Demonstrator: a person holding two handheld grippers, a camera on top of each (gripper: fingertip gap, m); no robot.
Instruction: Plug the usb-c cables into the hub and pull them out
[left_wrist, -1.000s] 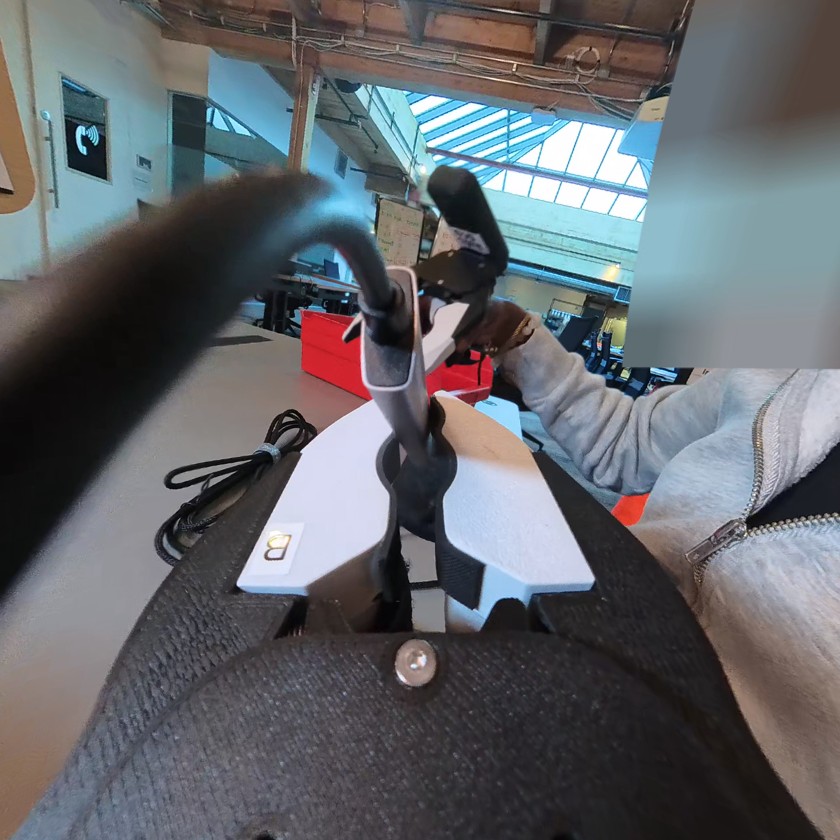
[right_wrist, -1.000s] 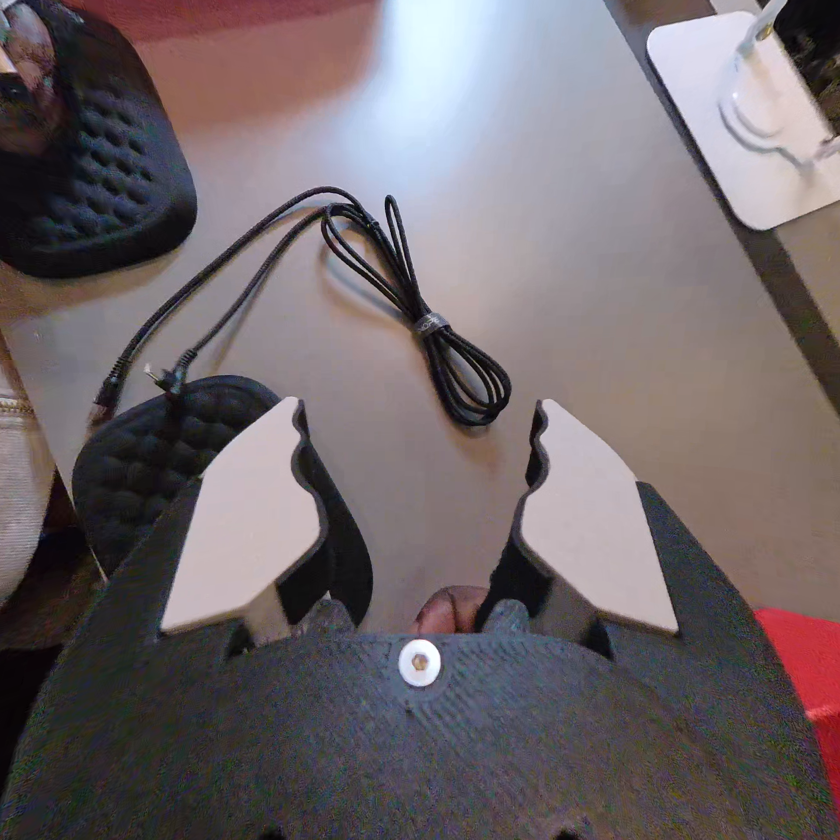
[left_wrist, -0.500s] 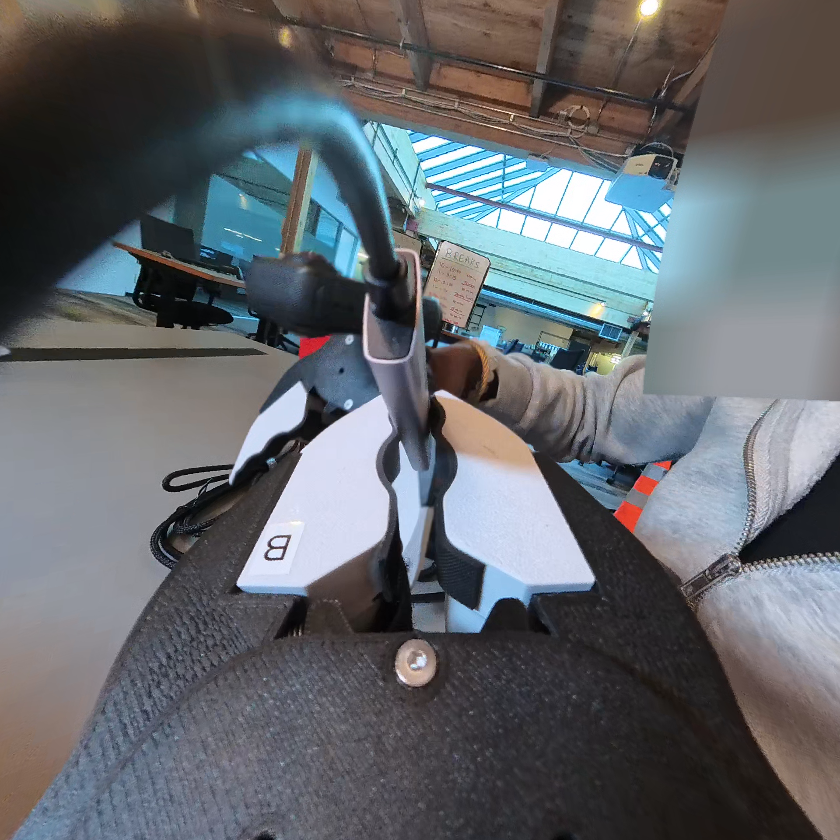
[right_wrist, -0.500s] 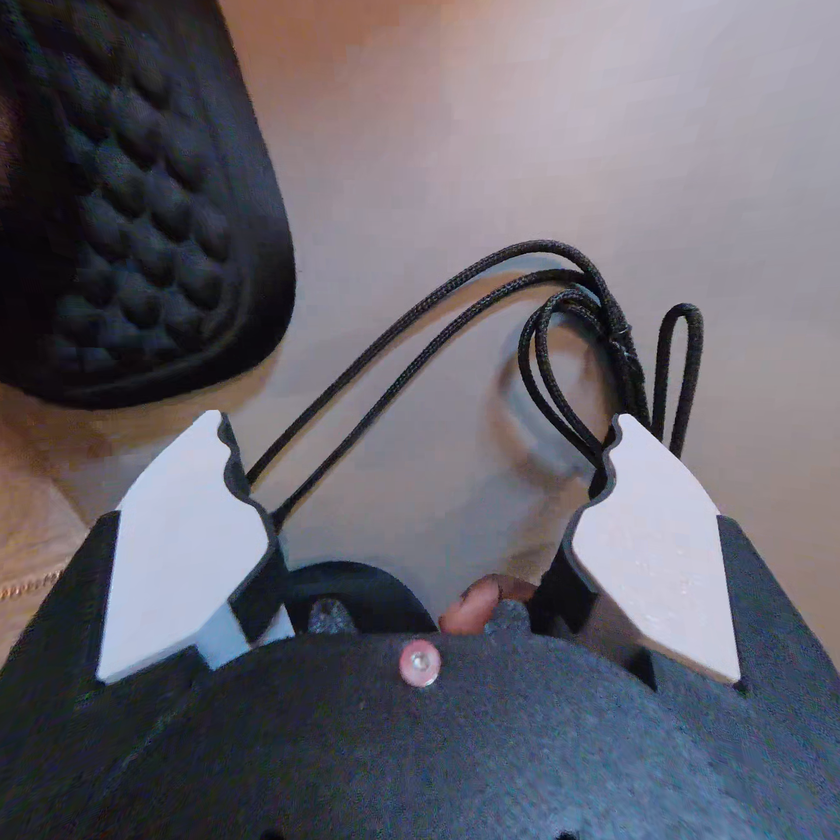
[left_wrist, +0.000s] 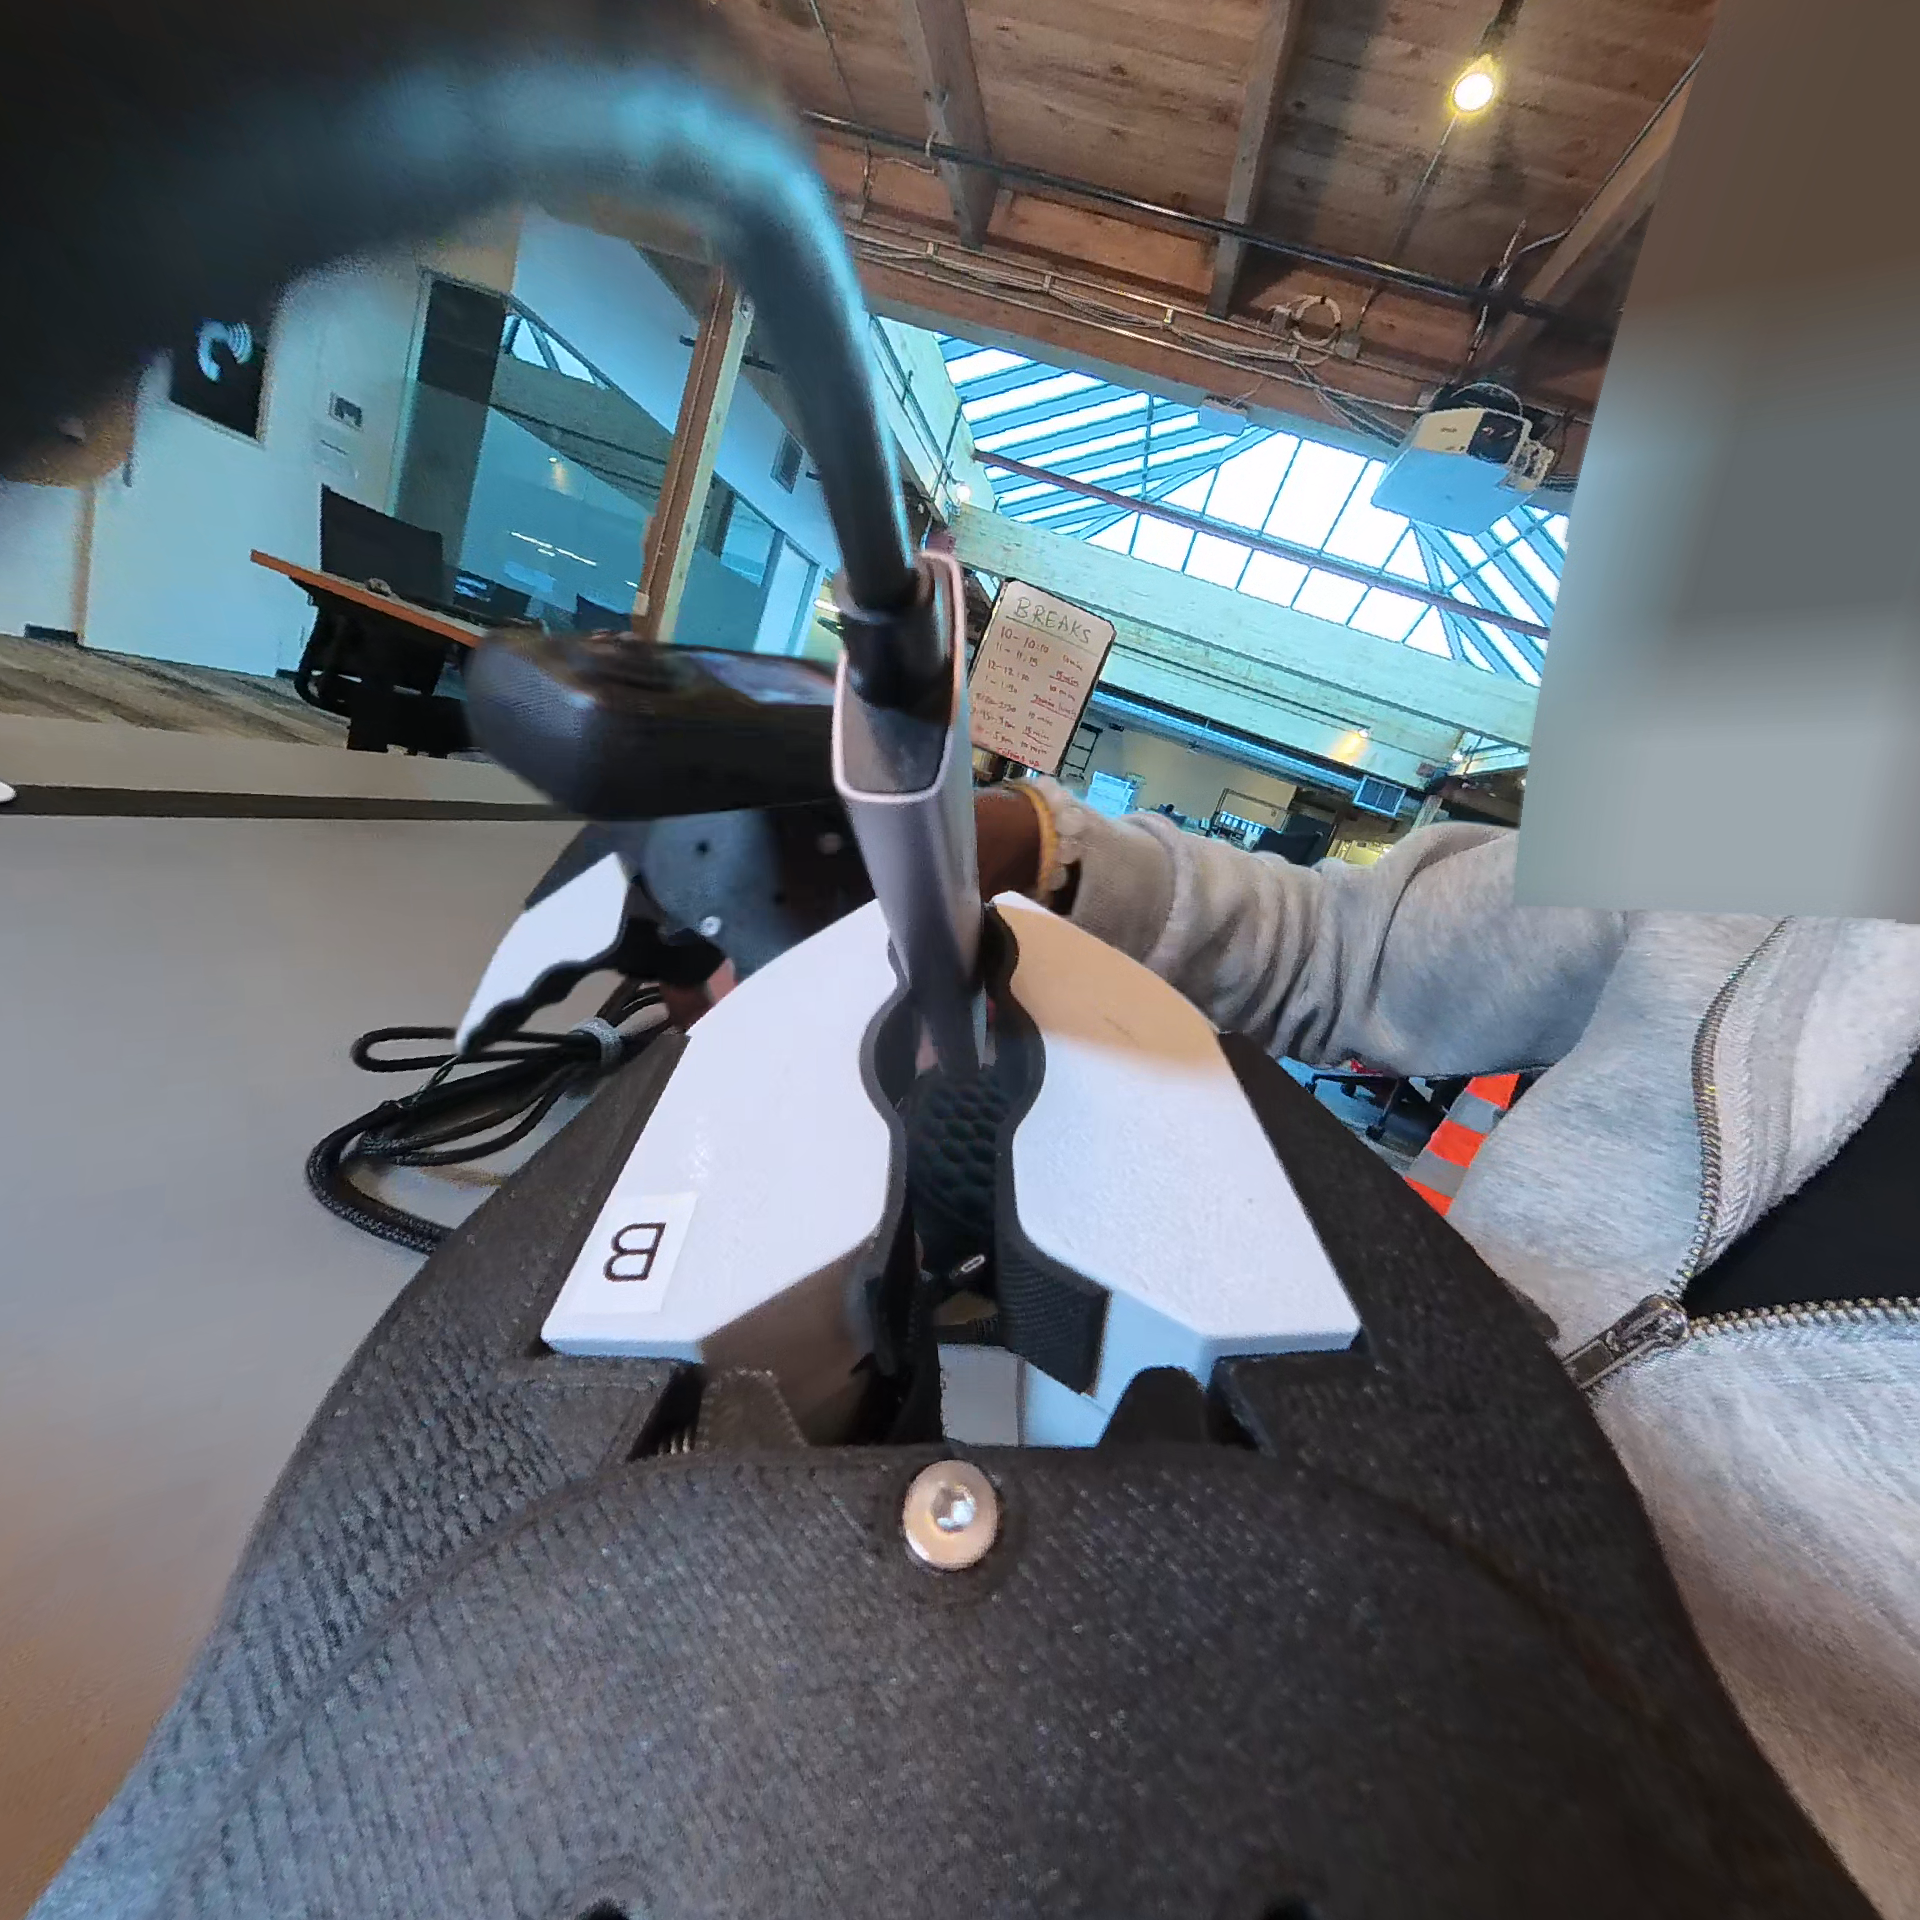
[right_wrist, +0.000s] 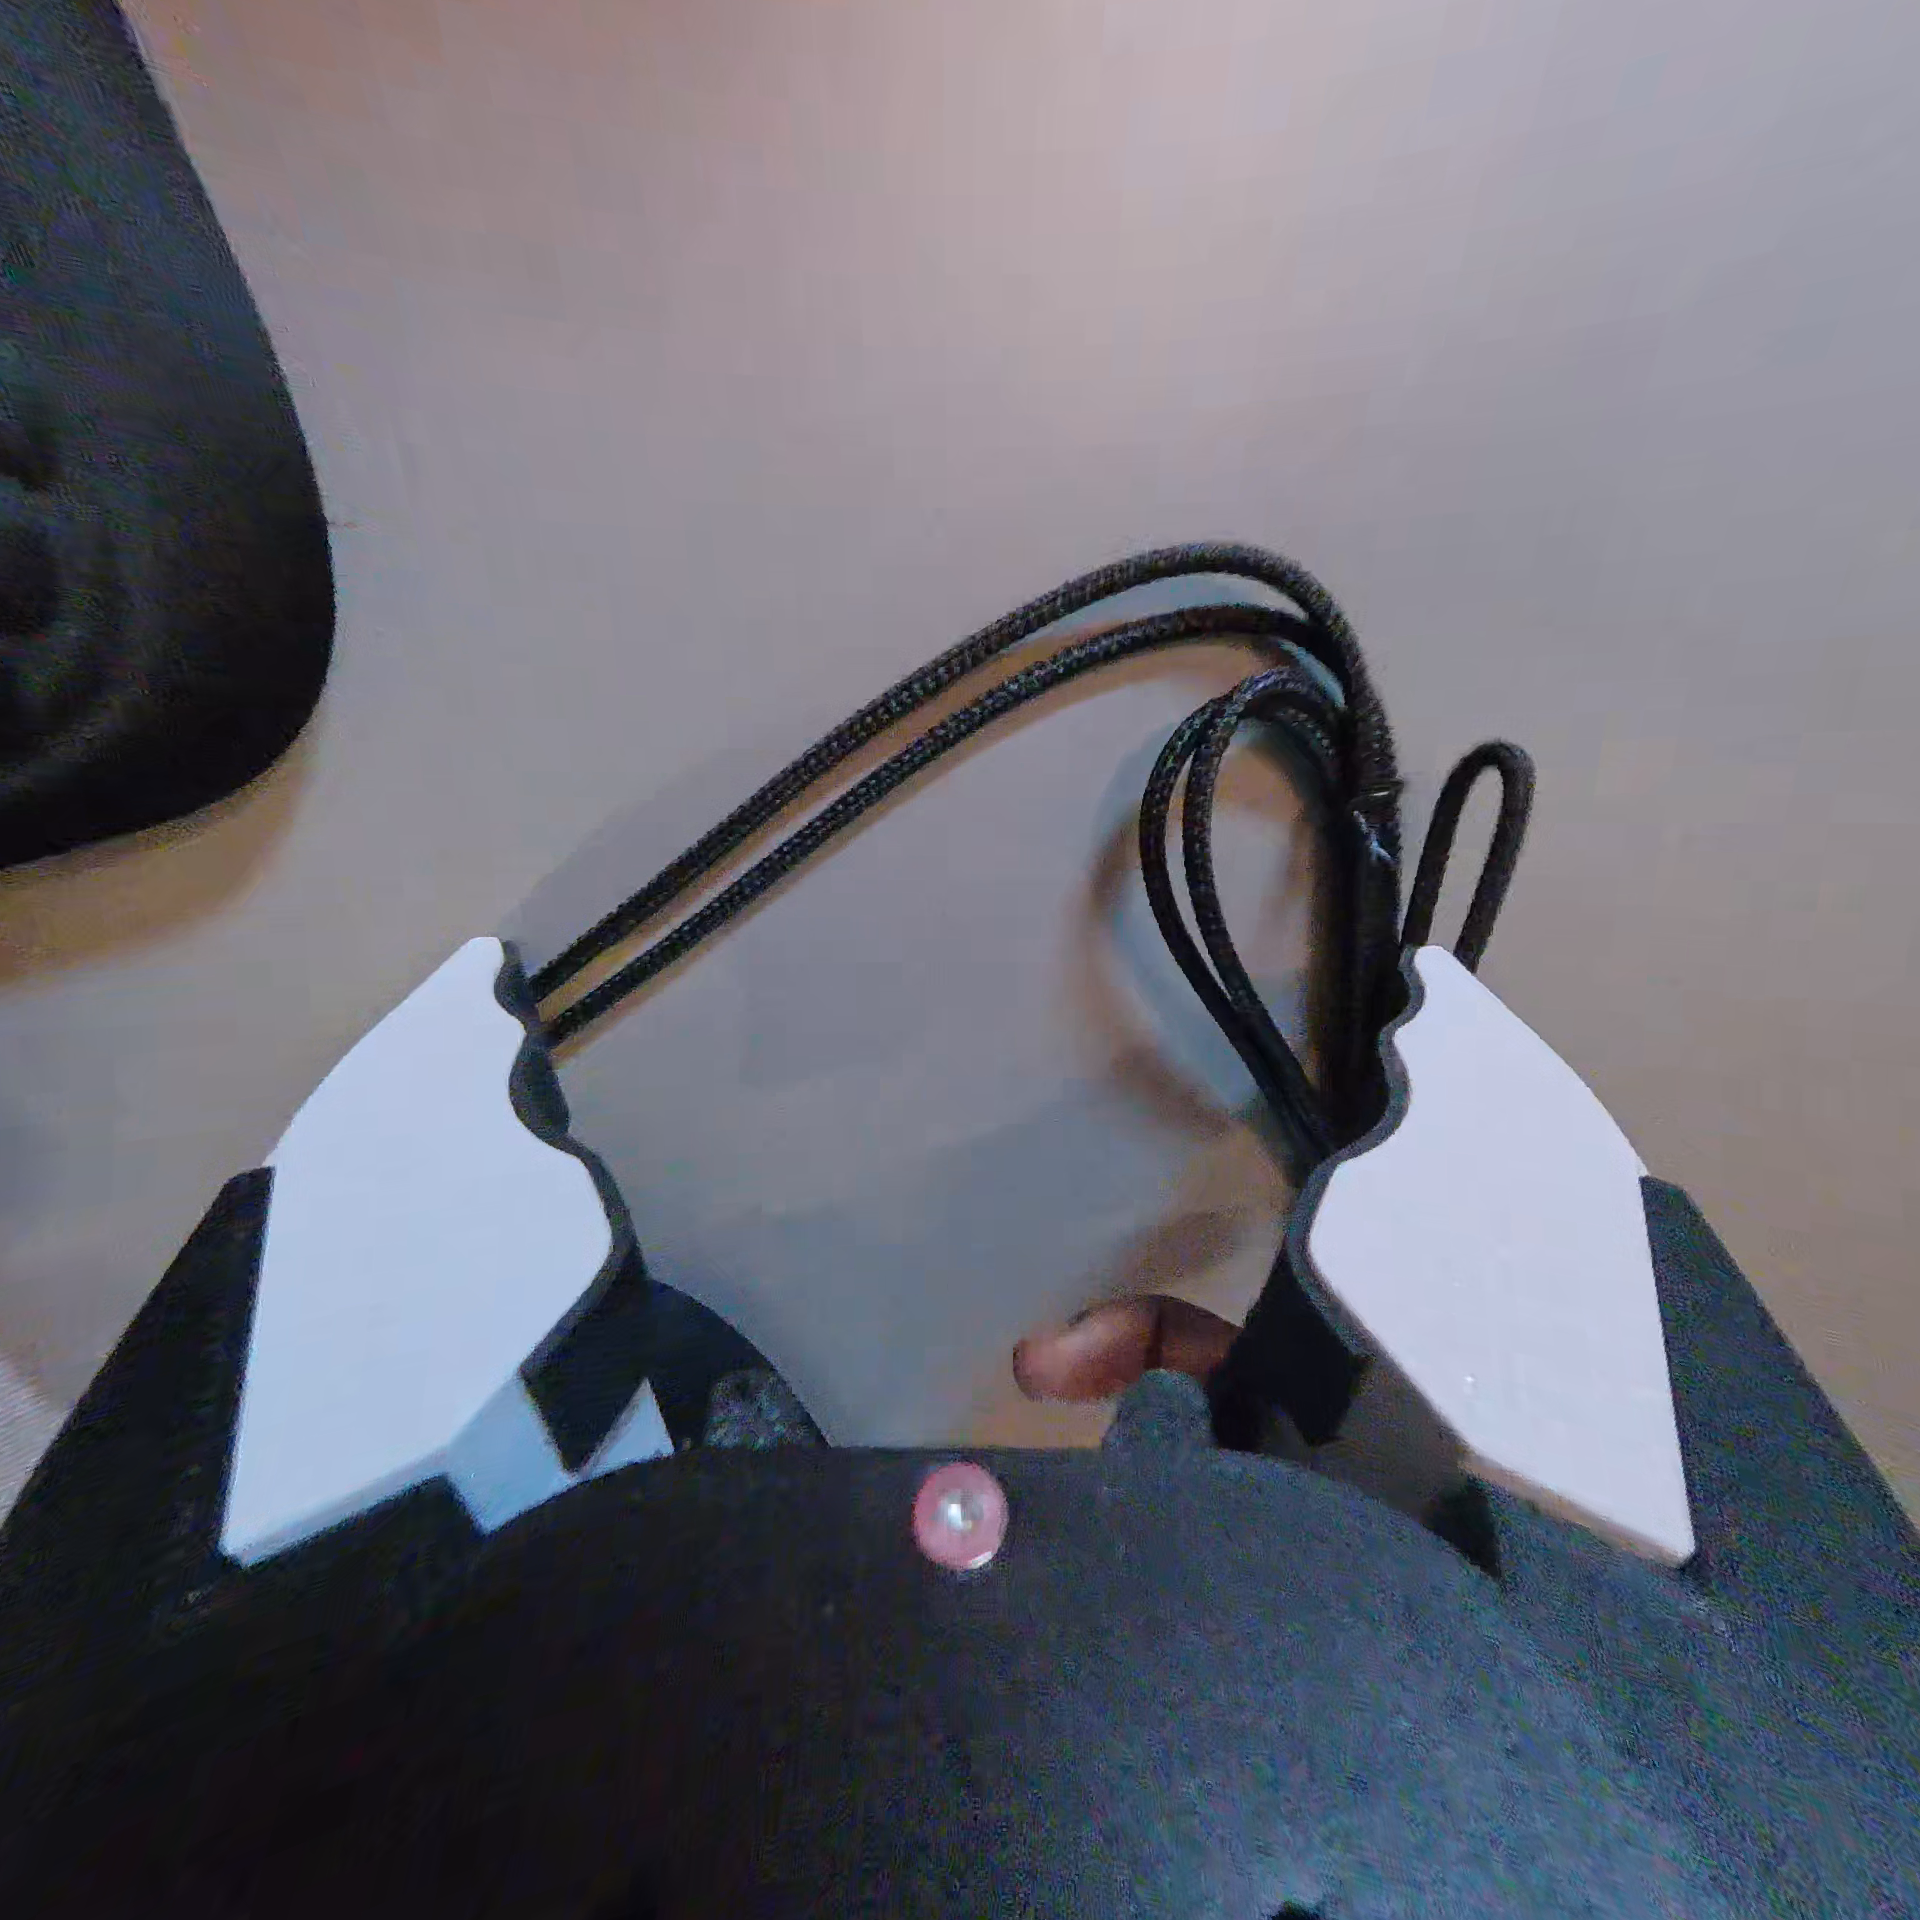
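My left gripper (left_wrist: 940, 961) is shut on a slim grey hub (left_wrist: 902, 821) and holds it upright above the table. The hub's thick black lead (left_wrist: 831, 343) curves up and to the left. My right gripper (right_wrist: 961, 966) is open wide and low over the table. Its fingers straddle a bundled black braided usb-c cable (right_wrist: 935, 707), whose two strands run under the left finger (right_wrist: 416, 1174); the plugs are hidden. In the left wrist view the right gripper (left_wrist: 582, 935) sits over the same cable bundle (left_wrist: 468, 1091).
The grey table (left_wrist: 156, 1039) stretches left and forward. The left gripper's black body (right_wrist: 125, 468) is close on the left in the right wrist view. A person's grey sleeve (left_wrist: 1351, 956) and jacket fill the right side.
My right gripper has come down close over the cable, still open. My left gripper has kept hold of the hub while its view swung round.
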